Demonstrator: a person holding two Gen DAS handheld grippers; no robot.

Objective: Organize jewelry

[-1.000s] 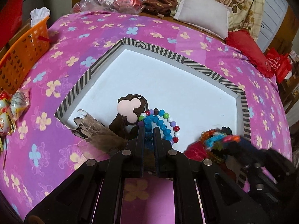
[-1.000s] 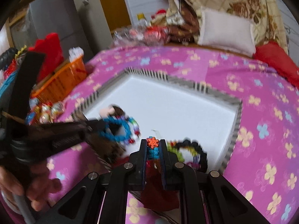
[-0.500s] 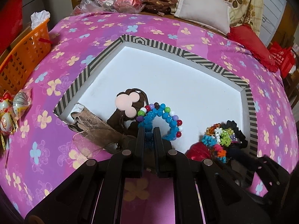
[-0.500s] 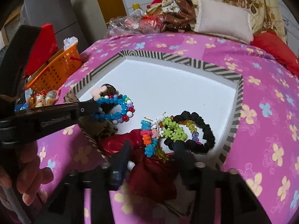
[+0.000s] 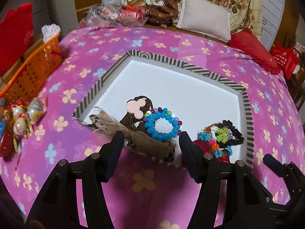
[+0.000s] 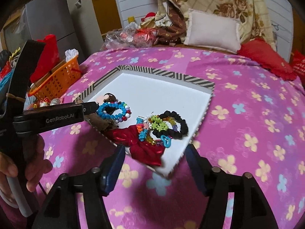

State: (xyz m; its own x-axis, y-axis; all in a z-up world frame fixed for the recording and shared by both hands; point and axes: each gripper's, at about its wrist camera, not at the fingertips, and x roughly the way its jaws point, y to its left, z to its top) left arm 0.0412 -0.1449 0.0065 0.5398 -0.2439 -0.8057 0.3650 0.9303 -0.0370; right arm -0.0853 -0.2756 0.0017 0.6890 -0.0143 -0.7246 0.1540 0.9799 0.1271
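A white tray with a striped rim lies on the pink flowered cloth. In it lie a blue bead bracelet, a brown hair tie with a pink mouse shape, a furry brown clip, a red bow, a colourful bead bundle and a black scrunchie. My left gripper is open and empty at the tray's near edge, just short of the blue bracelet. My right gripper is open and empty, just short of the red bow.
An orange basket stands at the left. Wrapped sweets lie near it. A pale pillow, a red cushion and plastic bags lie beyond the tray.
Both grippers have opened and drawn back. The left let go of the blue bracelet, the right let go of the colourful bead bundle; both pieces now lie in the tray.
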